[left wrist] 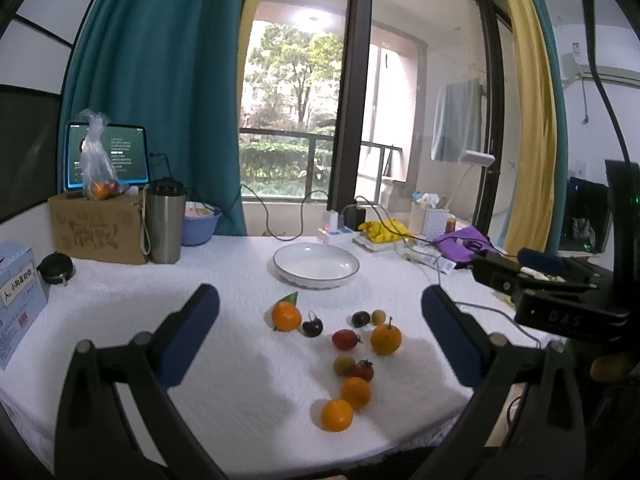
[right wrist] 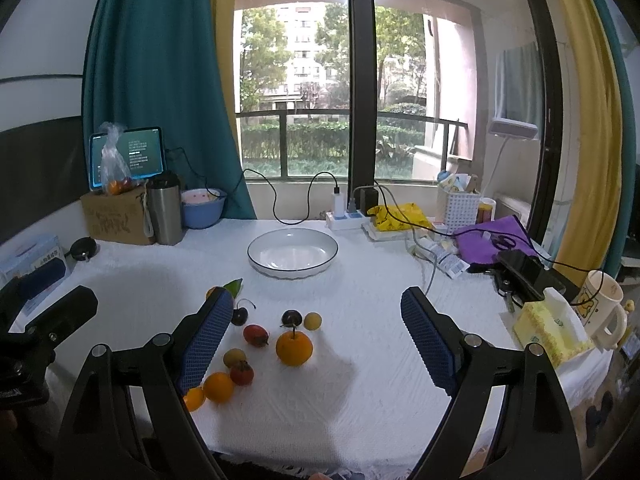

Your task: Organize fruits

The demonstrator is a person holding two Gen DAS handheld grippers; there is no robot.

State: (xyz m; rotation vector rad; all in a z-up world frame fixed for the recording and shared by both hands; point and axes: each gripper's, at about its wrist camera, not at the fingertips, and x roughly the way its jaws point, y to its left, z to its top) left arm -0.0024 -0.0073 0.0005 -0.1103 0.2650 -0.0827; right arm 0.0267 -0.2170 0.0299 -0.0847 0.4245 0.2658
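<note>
While both the left gripper (left wrist: 320, 308) and right gripper (right wrist: 318, 312) hover spread and empty, nothing is picked yet; next, close on an orange (right wrist: 294, 347) near the tabletop's front edge for the plate (right wrist: 256, 258).

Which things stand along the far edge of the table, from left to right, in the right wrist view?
Cardboard box → steel tumbler → blue bowl → power strip → yellow bag → white basket.

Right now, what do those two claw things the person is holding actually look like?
Both are matte black frames with round silver pivot pins. The left gripper and the right gripper each have two long fingers faced with dark blue pads, finely gridded in texture. No sleeves or hands are visible.
</note>
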